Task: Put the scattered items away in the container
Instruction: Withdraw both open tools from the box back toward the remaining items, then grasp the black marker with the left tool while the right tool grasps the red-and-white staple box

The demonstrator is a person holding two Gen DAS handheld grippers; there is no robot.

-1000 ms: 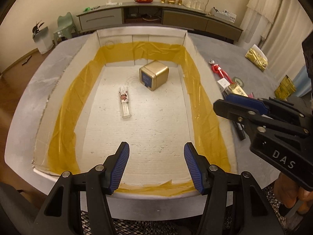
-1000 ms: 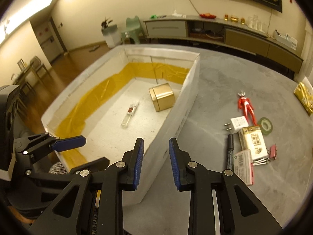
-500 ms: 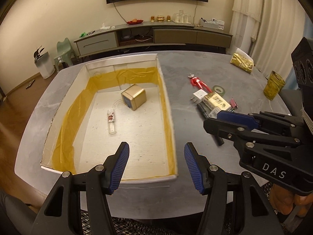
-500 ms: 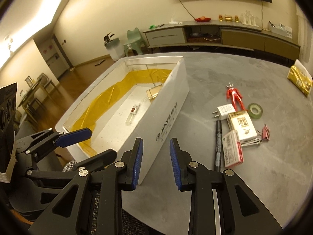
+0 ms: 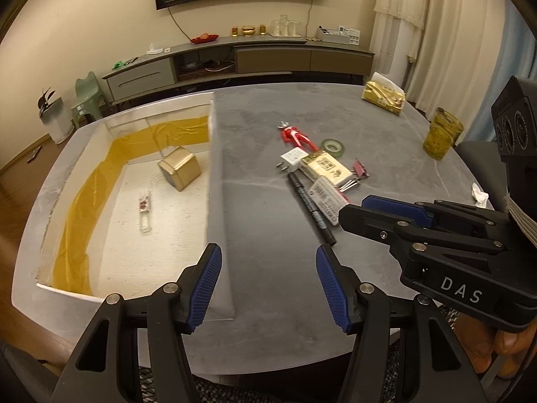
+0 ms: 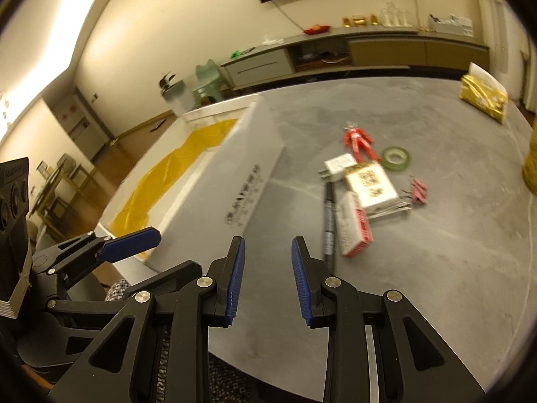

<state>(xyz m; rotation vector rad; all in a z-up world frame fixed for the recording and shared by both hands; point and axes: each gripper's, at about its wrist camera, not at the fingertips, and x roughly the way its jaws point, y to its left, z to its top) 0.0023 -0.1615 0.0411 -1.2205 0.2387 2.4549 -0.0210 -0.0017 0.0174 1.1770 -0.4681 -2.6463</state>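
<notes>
Left claw (image 5: 268, 285): your jaws spread, empty, box (image 5: 214, 174) wall just ahead-left.
Right claw (image 6: 267, 280): part spread, empty, pen (image 6: 329, 221) ahead-right on worktop (image 6: 436, 252).

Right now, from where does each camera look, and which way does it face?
Left wrist: sits behind the left gripper, facing across the table over the box wall; the right gripper shows.
Right wrist: sits behind the right gripper, facing the table; the left gripper shows.
Both share the box, black marker and red figure.
</notes>
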